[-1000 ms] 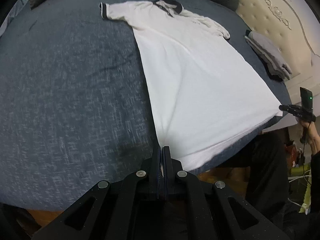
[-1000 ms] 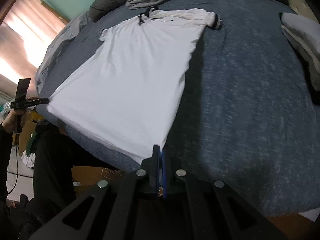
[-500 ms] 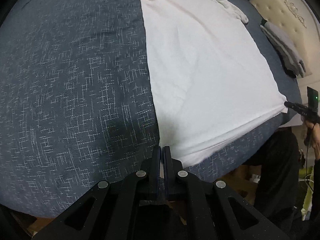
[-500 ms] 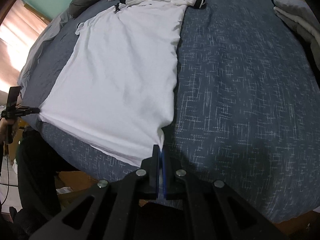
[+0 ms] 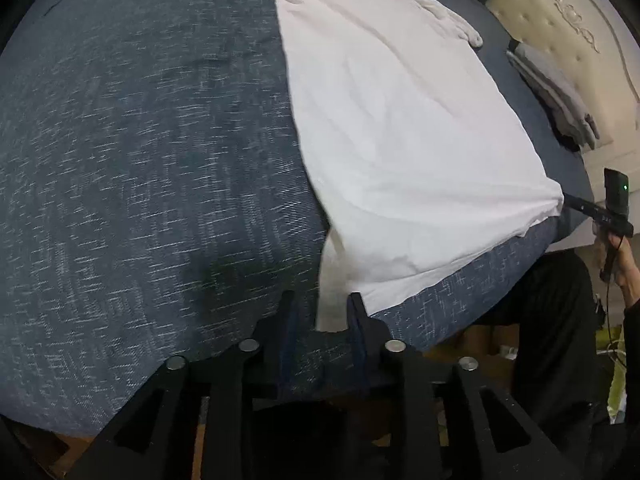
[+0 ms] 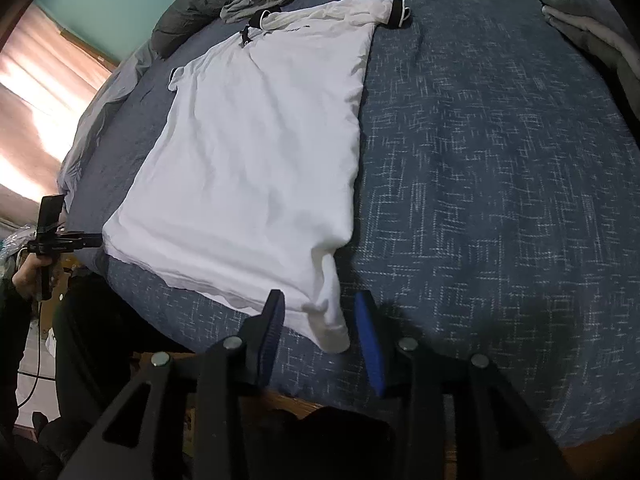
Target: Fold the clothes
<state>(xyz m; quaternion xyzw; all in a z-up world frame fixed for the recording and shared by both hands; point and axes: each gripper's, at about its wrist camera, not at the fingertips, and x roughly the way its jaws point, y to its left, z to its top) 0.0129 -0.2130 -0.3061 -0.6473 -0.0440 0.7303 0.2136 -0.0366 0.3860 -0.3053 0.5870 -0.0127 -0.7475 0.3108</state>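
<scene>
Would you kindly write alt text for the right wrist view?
The right tool is opening around a hem corner of a white shirt spread flat on a blue bedspread; the left tool is at the opposite corner.

shirt [image 5: 392, 128]: smooth white cloth | bedcover [image 5: 140, 140]: flecked woven cloth | headboard [image 5: 560, 24]: tufted padding

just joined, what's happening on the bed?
A person is laying a white shirt flat on the blue bedspread, one bottom corner at each pair of tongs. Both the left tongs and right tongs are opening, with the hem corners loose between them. No fold is made yet. Folded grey clothes sit by the headboard.
</scene>
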